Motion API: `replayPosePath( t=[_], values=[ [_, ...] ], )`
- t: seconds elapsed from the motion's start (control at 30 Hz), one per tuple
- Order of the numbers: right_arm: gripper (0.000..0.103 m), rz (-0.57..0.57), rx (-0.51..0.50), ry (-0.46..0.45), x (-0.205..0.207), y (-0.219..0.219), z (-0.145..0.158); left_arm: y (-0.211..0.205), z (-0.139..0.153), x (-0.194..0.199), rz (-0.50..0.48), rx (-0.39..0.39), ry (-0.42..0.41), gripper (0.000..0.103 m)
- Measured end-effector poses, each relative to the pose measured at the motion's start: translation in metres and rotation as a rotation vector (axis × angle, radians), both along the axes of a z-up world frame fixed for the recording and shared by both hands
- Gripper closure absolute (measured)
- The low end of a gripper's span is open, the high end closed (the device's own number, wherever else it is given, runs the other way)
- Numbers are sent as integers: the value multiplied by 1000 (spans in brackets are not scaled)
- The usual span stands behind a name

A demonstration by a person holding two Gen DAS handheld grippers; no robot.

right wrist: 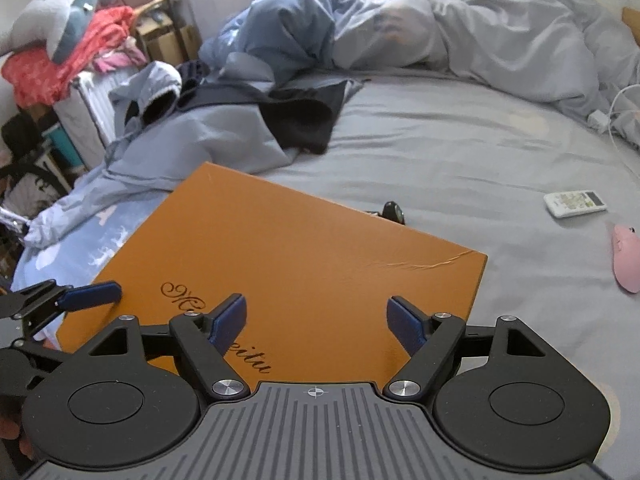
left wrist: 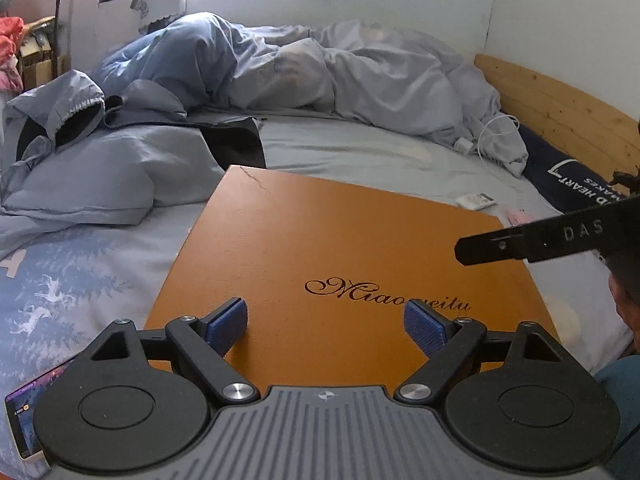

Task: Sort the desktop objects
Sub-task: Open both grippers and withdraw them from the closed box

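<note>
While both hand-held grippers hover over a bed, nothing is gripped yet, so the sorting looks to be at its very start: an approach step, with the first object not chosen.

The left gripper (left wrist: pixel 325 320) has its blue pads spread wide apart with nothing between them (the frames show it plainly released). The right gripper (right wrist: pixel 316 320) is likewise spread and empty. Both point down and forward over a large orange board (left wrist: pixel 344 264) with a cursive gold logo, which lies flat on the grey-blue sheet (right wrist: pixel 460 152) and seems to serve as the desktop. Its top is bare.

The loose things to sort lie off the board, on the sheet to its right. A white remote control (right wrist: pixel 575 203) rests well beyond the board's right corner, and a pink mouse (right wrist: pixel 626 258) lies near it, closer to the frame edge. A small black object (right wrist: pixel 394 210) peeks out just behind the board's far edge; what it is cannot be told. A phone (left wrist: pixel 28 420) with a lit screen lies at the lower left of the left view, just beside that gripper's body.

A rumpled duvet (left wrist: pixel 360 76) and a grey jacket (left wrist: pixel 72 120) fill the far side.

As a judgement, the next move calls for the right gripper to swing right toward the remote or the mouse, descend, and straddle it across its narrow width before closing; the soft bedding may give under pressure.
</note>
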State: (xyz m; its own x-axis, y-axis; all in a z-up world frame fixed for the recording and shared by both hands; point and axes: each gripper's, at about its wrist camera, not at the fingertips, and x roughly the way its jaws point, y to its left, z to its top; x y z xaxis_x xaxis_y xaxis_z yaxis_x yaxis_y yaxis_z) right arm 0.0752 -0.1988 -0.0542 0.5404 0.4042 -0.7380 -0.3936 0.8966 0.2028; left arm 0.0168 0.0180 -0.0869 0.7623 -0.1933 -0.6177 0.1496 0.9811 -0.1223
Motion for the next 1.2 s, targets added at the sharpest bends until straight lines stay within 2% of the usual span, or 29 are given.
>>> replayPosePath(
  t=[0.33, 0.57, 0.7, 1.0, 1.13, 1.2],
  values=[
    [22, 23, -30, 32, 6, 8, -12, -6, -5, -2, -38, 30, -16, 6],
    [13, 59, -62, 20, 5, 15, -15, -9, -7, -1, -46, 36, -25, 6],
    [10, 62, -75, 12, 3, 19, -16, -17, -8, -4, -59, 94, -37, 6],
    [10, 69, -116, -11, 1, 25, -16, -28, -9, -6, -62, 168, -42, 6],
    [11, 35, -73, -5, 0, 20, -5, -25, -6, -4, -47, 140, -32, 7],
    [11, 14, -47, -40, -7, 13, 9, -21, -2, -4, -35, 122, -25, 8]
  ],
)
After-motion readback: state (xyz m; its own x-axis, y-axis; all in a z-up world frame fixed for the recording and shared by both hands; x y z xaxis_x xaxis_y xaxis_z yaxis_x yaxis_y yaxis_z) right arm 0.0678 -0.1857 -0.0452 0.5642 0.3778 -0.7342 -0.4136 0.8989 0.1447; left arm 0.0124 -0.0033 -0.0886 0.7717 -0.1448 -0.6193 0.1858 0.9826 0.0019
